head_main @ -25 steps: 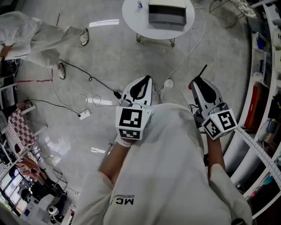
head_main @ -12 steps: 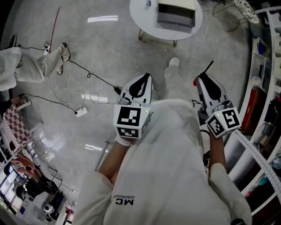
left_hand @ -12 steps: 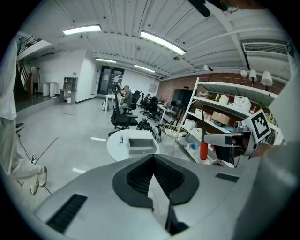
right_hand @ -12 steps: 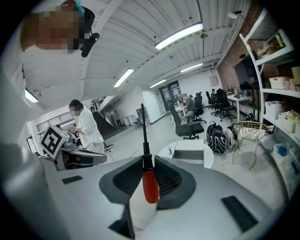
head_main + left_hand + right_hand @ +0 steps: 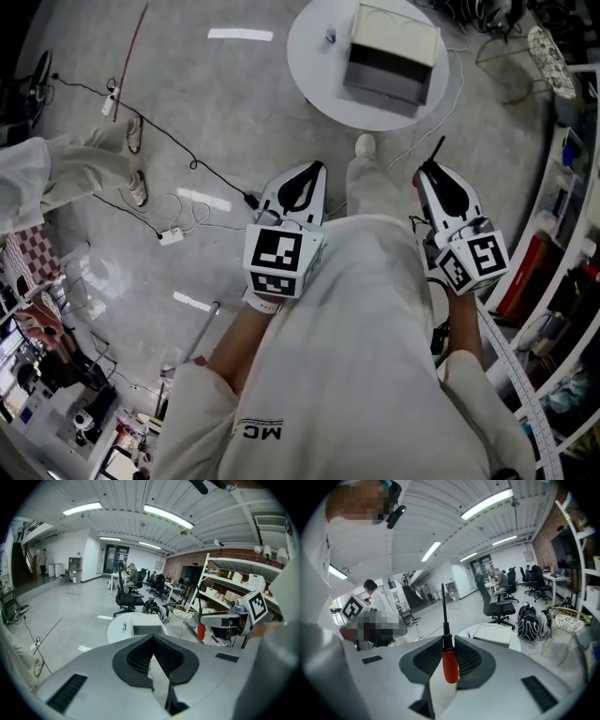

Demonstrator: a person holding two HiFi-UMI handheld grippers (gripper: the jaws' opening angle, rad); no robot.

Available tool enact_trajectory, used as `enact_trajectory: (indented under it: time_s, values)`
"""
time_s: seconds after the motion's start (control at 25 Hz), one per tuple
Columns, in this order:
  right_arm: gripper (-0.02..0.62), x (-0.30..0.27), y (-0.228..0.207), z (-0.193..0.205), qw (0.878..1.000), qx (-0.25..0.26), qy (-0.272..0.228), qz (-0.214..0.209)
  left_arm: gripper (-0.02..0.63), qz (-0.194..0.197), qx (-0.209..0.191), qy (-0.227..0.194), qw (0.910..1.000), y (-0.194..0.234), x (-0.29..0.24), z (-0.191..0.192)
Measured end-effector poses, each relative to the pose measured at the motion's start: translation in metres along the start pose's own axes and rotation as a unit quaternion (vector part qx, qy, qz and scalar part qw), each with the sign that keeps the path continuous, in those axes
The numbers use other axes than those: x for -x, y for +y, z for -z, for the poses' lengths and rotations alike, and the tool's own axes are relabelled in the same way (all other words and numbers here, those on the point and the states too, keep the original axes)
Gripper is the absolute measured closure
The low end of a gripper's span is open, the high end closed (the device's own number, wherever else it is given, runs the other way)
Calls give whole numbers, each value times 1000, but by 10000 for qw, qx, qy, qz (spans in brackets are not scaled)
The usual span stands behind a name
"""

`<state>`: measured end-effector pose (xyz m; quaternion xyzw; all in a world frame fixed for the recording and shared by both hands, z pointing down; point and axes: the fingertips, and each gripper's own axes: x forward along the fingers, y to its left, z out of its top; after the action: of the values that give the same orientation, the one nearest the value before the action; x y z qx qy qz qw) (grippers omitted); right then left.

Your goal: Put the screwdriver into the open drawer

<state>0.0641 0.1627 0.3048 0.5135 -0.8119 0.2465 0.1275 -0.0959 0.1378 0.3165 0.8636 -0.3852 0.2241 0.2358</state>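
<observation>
A screwdriver with a red handle [image 5: 450, 665] and a thin black shaft [image 5: 444, 611] stands between the jaws of my right gripper [image 5: 444, 638], which is shut on it. From above, the shaft [image 5: 436, 150] sticks out past the right gripper [image 5: 427, 172]. My left gripper [image 5: 310, 168] is level with it at waist height; its jaws [image 5: 153, 637] are shut with nothing between them. Ahead stands a round white table [image 5: 319, 75] bearing a cream drawer box [image 5: 392, 56] whose dark open front faces me. Both gripper views show the box [image 5: 146, 630] [image 5: 494, 634].
Black cables [image 5: 187, 159] and a white power strip [image 5: 172, 234] lie on the grey floor to my left. A person in white [image 5: 47, 178] stands at the far left. Shelving [image 5: 562, 234] lines the right side. Office chairs [image 5: 126, 597] stand beyond the table.
The round table and drawer box have come nearer and lower in the head view. The person at the left has shifted. Both grippers keep the same pose, screwdriver still held.
</observation>
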Motion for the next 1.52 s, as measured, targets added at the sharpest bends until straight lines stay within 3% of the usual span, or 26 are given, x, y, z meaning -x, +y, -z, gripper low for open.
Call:
enact_trajectory:
  time_s: [0.4, 0.72, 1.08, 1.52]
  values:
    - [465, -63, -85, -39, 9933, 619, 618, -756, 595, -616, 360, 140, 9974, 1, -85, -52]
    - [465, -114, -119, -52, 9874, 707, 956, -1048, 595, -941, 637, 273, 9932, 13, -126, -65]
    - [465, -154, -124, -47, 9826, 749, 1263, -1134, 595, -999, 792, 273, 9915, 33, -149, -72]
    - [465, -193, -137, -23, 9772, 966, 1654, -922, 595, -1015, 964, 306, 9897, 47, -174, -58]
